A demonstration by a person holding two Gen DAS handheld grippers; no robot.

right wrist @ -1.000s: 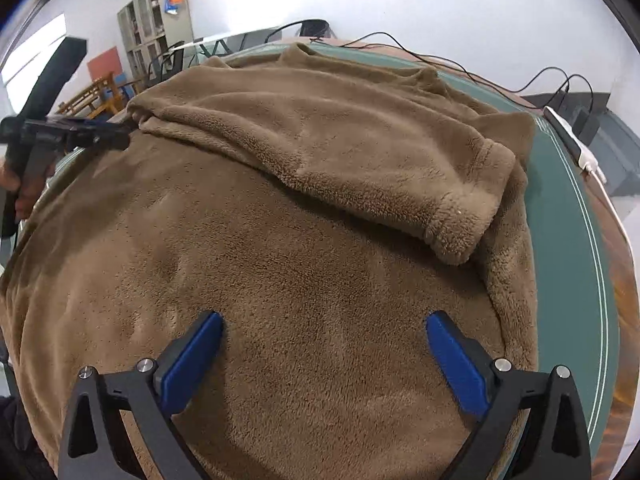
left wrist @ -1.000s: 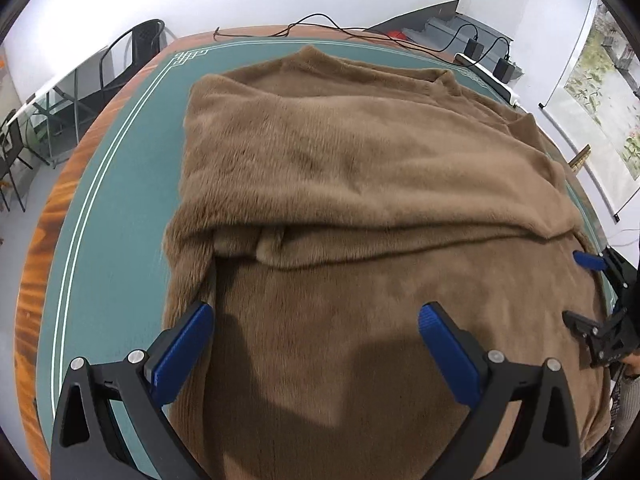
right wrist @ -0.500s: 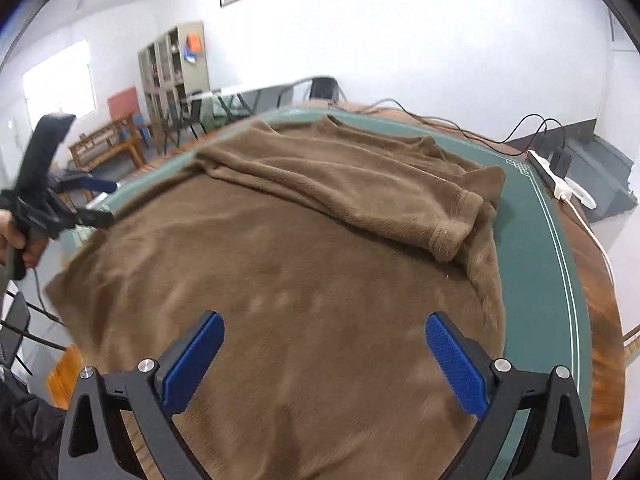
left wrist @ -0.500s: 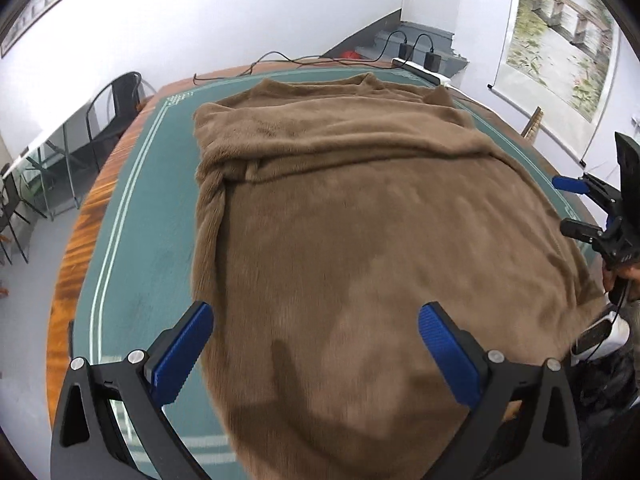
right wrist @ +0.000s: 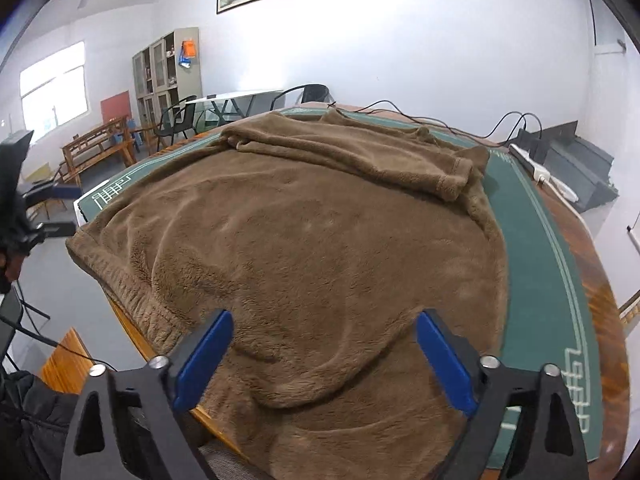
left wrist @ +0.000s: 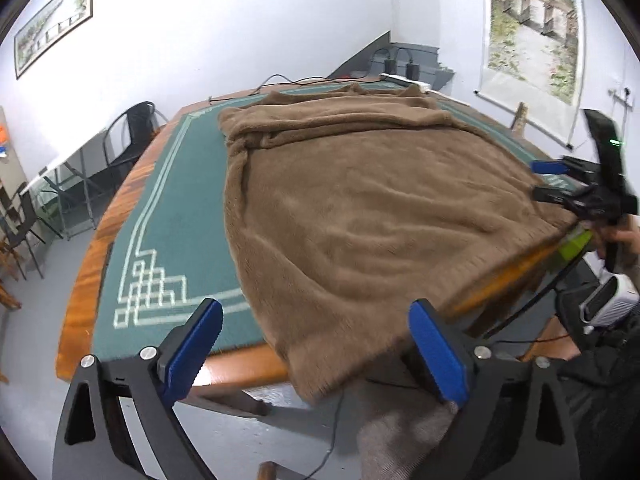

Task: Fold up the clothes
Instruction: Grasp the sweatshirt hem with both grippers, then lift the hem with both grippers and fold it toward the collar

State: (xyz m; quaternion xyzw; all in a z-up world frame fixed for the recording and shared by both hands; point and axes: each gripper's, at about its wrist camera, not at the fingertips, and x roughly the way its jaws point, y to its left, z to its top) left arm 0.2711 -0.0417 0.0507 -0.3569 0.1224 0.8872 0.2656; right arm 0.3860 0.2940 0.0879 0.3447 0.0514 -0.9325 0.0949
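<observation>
A brown fleece garment lies spread on the green-topped table, its sleeves folded across the far end. Its near hem hangs over the table's front edge. My left gripper is open and empty, held back above that hanging hem. My right gripper is open and empty above the near part of the garment. Each gripper shows in the other's view, the right one at the garment's right corner, the left one off its left corner.
The table has a wooden rim and a white border pattern. Cables and a power strip lie at the far end. Chairs and a glass table stand left of it. A white device sits low on the right.
Both grippers have pulled back and up from over the garment toward the table's near edge. The garment's near hem now shows hanging over the edge.
</observation>
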